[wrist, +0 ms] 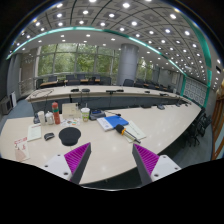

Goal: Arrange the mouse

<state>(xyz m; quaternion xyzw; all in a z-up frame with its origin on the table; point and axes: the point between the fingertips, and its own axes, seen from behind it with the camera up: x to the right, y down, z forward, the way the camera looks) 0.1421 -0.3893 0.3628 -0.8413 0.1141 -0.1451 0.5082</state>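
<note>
the gripper [110,160] hung above a big pale table [150,135]. its jaws were wide open and held nothing, with bare table between the purple pads [77,156]. a round black mat [70,136] lay just ahead of the left finger. past it sat papers [34,132], an orange cup [56,117] and a white cup [85,113]. a blue thing [115,122] lay on more paper in the middle of the table. a small dark thing [48,137] sat beside the mat; i could not tell if it was the mouse. the room was a large office with long desks [110,98], tall windows [80,62] and rows of ceiling lights [110,18].
</note>
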